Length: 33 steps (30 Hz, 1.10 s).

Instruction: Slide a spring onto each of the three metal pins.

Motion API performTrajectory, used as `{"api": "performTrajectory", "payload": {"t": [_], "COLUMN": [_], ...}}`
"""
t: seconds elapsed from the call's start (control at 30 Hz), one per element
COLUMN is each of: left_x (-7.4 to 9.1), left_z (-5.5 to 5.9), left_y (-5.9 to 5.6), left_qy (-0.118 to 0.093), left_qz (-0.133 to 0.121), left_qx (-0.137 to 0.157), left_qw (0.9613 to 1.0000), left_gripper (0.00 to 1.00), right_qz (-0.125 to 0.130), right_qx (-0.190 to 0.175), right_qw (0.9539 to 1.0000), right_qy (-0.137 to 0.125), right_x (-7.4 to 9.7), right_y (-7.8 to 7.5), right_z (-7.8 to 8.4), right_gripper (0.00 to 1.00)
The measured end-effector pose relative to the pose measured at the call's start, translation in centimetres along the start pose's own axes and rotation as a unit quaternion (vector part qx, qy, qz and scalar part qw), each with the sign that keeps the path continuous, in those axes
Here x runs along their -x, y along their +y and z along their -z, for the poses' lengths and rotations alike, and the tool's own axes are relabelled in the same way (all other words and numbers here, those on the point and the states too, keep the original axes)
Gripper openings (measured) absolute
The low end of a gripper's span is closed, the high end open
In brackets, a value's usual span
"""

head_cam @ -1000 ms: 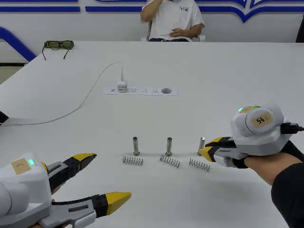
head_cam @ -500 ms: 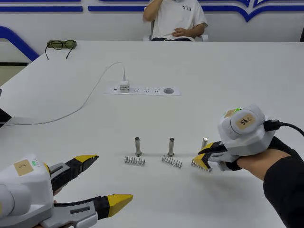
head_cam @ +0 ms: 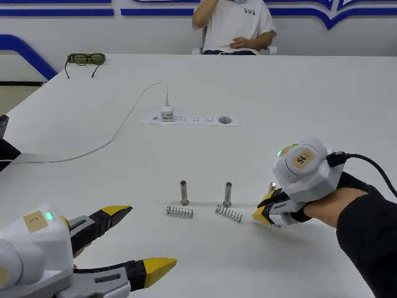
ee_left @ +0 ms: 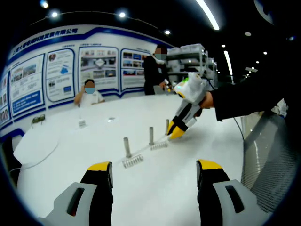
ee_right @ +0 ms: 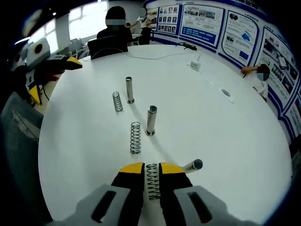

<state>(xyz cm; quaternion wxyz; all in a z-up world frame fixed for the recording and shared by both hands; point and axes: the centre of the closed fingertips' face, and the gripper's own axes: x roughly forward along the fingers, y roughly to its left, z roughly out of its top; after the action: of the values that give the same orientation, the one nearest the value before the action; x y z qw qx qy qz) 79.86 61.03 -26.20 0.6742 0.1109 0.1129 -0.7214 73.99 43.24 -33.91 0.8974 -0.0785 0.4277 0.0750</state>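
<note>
Right tongs (ee_right: 151,168) closing onto the right spring (ee_right: 151,182), apparently pinching it; the spring is lying lengthwise between the jaws, flat on the counter (head_cam: 298,93) toward its near edge. Right pin (ee_right: 193,165) standing just beside the tongs. Left pin (head_cam: 184,191) and middle pin (head_cam: 227,193) standing bare, with left spring (head_cam: 179,212) and middle spring (head_cam: 229,213) lying just in front of them. Left tongs (head_cam: 138,241) hanging wide apart, holding nothing, near the counter's near-left corner.

Risks:
- Thin coil squirting sideways out of the pinch, or bowing under the squeeze.
- On lifting, tongs brushing the right pin and toppling it, as its foot is looking small.
</note>
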Motion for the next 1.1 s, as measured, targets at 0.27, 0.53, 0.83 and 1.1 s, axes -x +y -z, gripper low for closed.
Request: {"api": "performTrajectory", "payload": {"t": [0.27, 0.53, 0.83, 1.1], "left_x": [0.0, -0.1, -0.2, -0.4], "left_z": [0.4, 0.6, 0.7, 0.6], "left_y": [-0.2, -0.3, -0.5, -0.8], "left_qy": [0.003, 0.004, 0.004, 0.003], "left_qz": [0.001, 0.001, 0.002, 0.005], "left_qx": [0.004, 0.006, 0.008, 0.005], "left_qw": [1.0000, 1.0000, 1.0000, 1.0000], "left_gripper": [0.74, 0.74, 0.74, 0.74], "right_qz": [-0.008, -0.015, -0.016, -0.007], "right_qx": [0.005, 0.000, -0.004, -0.007], "right_qw": [0.9999, 0.9997, 0.9998, 0.9999], "right_qy": [0.014, 0.019, 0.013, -0.003], "right_x": [-0.5, -0.9, -0.6, 0.4], "right_y": [0.2, 0.2, 0.2, 0.3], "right_z": [0.6, 0.8, 0.5, 0.2], "right_gripper": [0.13, 0.12, 0.12, 0.12]}}
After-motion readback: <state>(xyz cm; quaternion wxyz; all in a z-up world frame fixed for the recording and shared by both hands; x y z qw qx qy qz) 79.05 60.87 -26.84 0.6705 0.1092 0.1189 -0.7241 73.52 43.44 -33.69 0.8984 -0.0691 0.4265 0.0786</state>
